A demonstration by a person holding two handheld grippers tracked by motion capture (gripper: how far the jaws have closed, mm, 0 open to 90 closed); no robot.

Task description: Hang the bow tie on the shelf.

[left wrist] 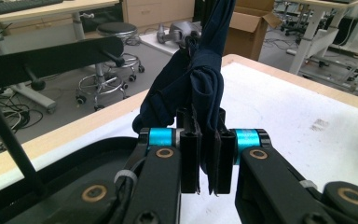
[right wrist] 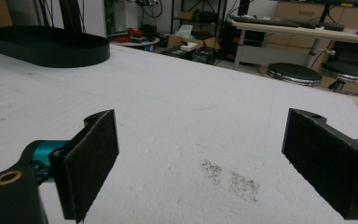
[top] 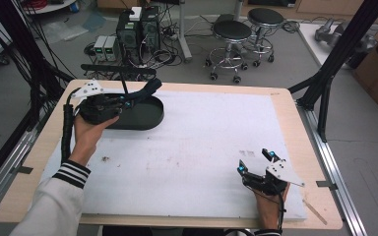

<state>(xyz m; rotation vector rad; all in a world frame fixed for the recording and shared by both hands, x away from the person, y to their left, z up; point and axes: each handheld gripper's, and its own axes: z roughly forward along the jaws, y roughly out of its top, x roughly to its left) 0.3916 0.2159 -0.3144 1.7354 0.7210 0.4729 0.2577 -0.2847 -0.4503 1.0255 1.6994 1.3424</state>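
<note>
1. In the upper left of the high view, the left gripper (top: 128,98) hangs over the black oval tray (top: 150,119), its jaws clamped on a dark navy cloth (top: 147,89), perhaps a rolled sock.
2. In the left gripper view the cloth (left wrist: 200,79) rises from between the pads in the centre of the frame, bunched and folded over itself, with the tray's rim (left wrist: 98,149) at lower left.
3. The right gripper (top: 257,162) rests at the lower right of the high view on the white mat (top: 202,147), jaws spread wide and holding nothing.
4. Risk: only a narrow fold appears pinched, so the cloth could slip out early and land on the mat instead of in the tray.
5. Risk: the thin black rod (left wrist: 9,140) stands close by; a loose end could snag on it.
</note>
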